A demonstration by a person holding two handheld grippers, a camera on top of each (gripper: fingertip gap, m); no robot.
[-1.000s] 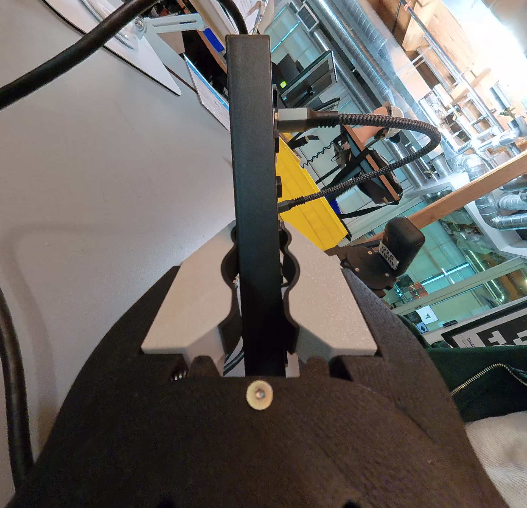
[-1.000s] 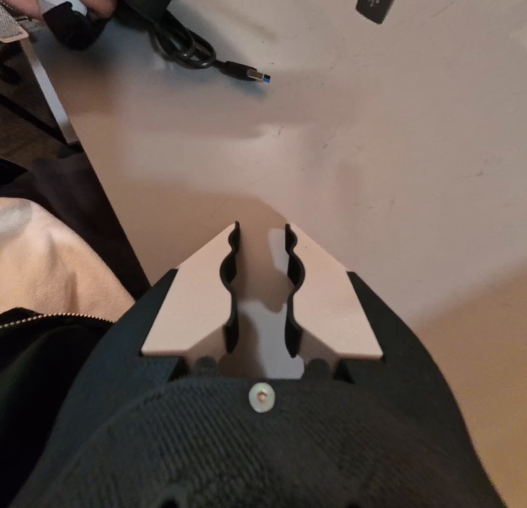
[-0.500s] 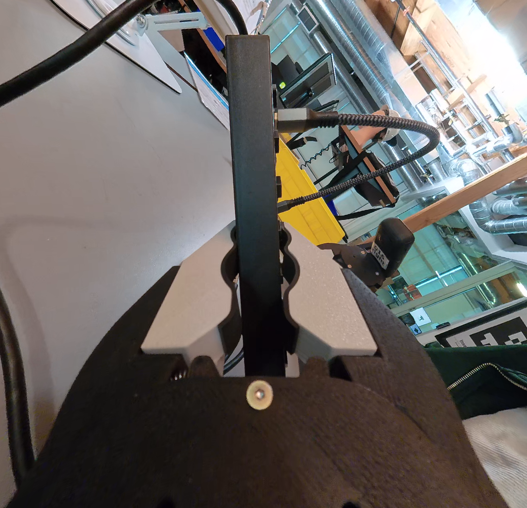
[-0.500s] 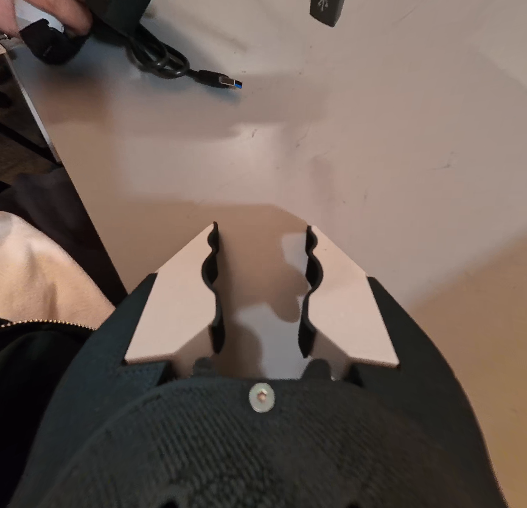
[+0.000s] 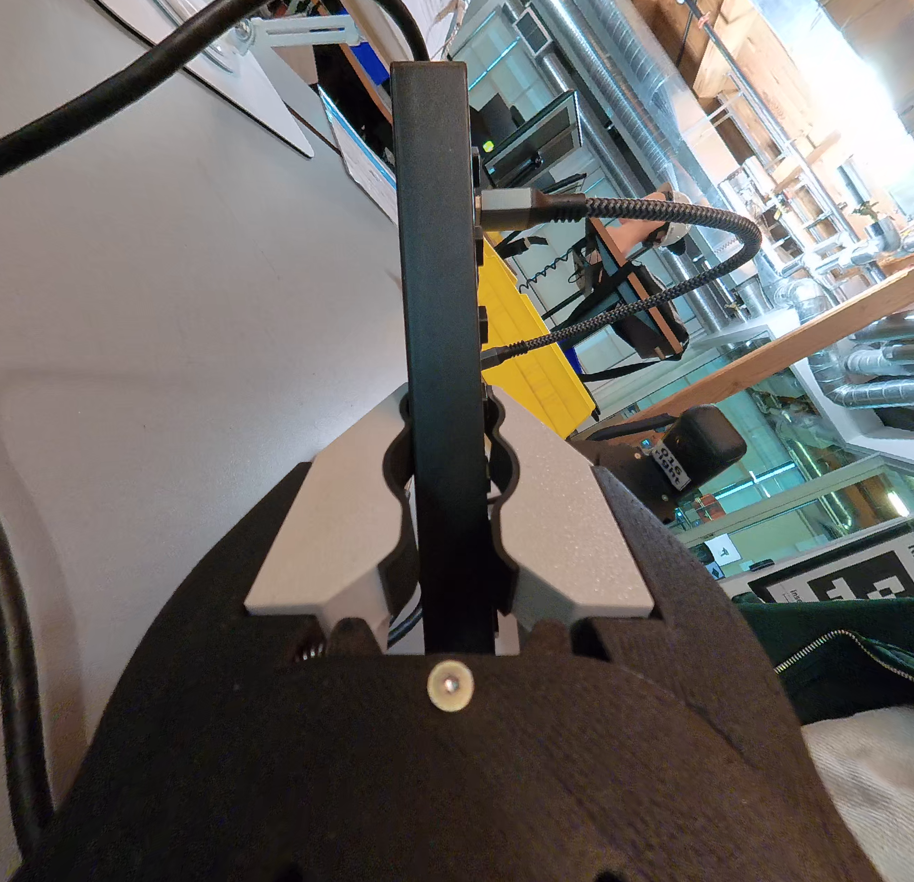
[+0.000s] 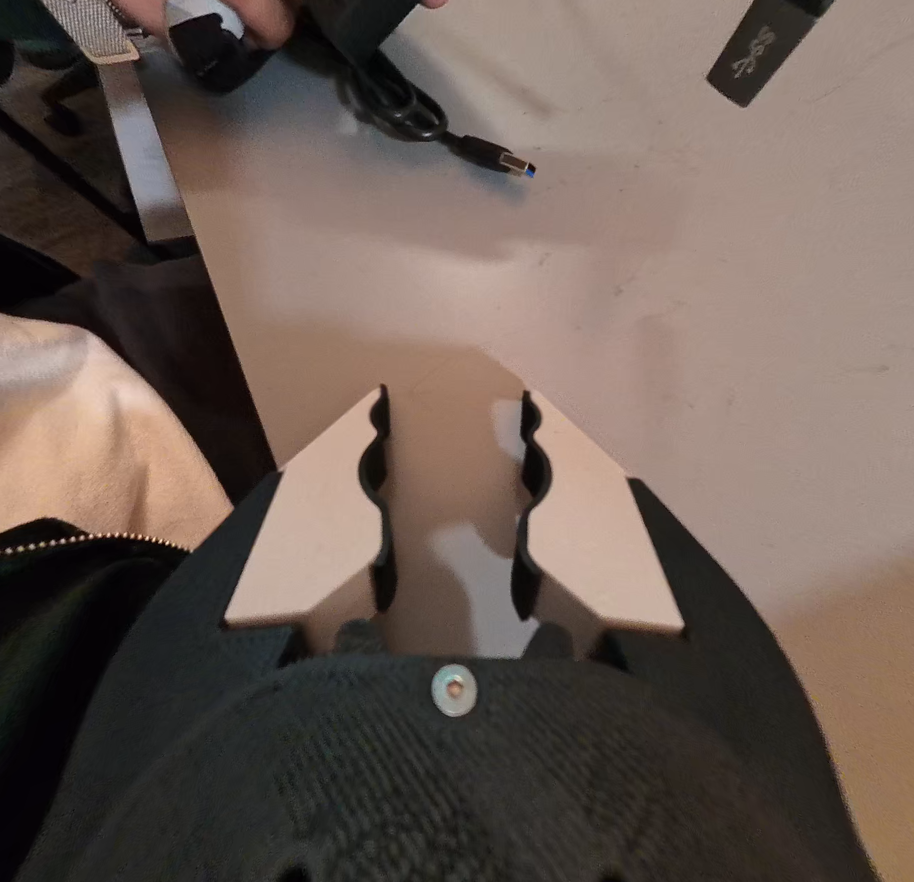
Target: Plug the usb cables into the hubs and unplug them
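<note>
**Hub stayed clamped on the left while the right claw spread wider**

The black USB hub [image 5: 435,314] stood upright between the grey fingers [image 5: 569,526] of the left claw [image 5: 447,403], clenched on its lower half just as in the earlier frames. A braided cable [image 5: 692,220] was plugged by its silver connector into the hub's right side and looped round to a thinner end seated lower on that same side; neither plug had shifted. A thick black cord [image 5: 148,71] left the hub's top and curved away to the left over the grey bench [image 5: 173,314]. Only the background behind the hub had drifted slightly.

The right claw [image 6: 455,398] was released and held nothing, its jaws clearly farther apart than a second before, when they stood close together. Beyond it, a second black hub [image 6: 361,7] sat in a person's hand [image 6: 237,2] at the bench's near-left corner, nearer and larger in view than earlier. That hub's bundled cord [image 6: 395,101] lay on the bench beside it, ending in a loose blue-tipped USB plug [image 6: 514,165]. A dark grey USB stick [image 6: 761,51] lay well to the right of the plug.
</note>
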